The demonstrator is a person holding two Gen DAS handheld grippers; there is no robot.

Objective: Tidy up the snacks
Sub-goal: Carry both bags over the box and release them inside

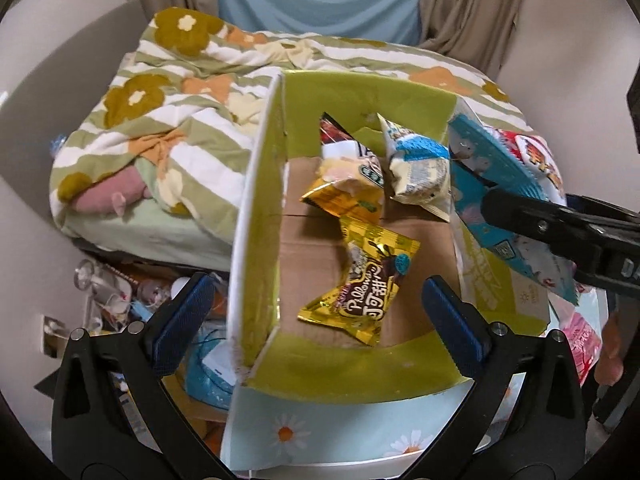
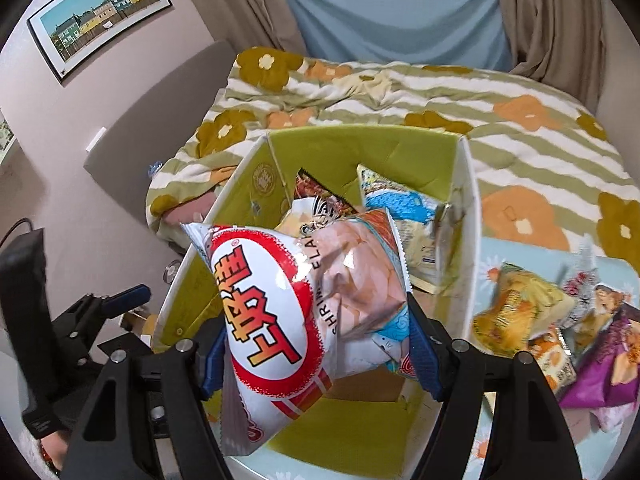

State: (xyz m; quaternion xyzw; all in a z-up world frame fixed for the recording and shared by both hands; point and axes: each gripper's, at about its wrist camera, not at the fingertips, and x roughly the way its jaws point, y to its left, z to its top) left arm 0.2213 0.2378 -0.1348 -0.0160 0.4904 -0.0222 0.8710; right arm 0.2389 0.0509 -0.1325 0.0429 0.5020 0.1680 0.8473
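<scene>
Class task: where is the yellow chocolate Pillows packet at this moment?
In the left wrist view, the yellow Pillows packet lies on the cardboard floor of the green-lined box, near its front wall, in front of the other snack packets at the back.

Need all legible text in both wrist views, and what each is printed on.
"Pillows": yellow snack packet lying in the box; the large characters under it are too warped to quote.
"SHRIM…", cut off by a fold: white-and-red shrimp chips bag gripped in the right tool; its big red characters are too stylised to quote.
Other packets' print and the box's round stamp: too small or blurred.
</scene>
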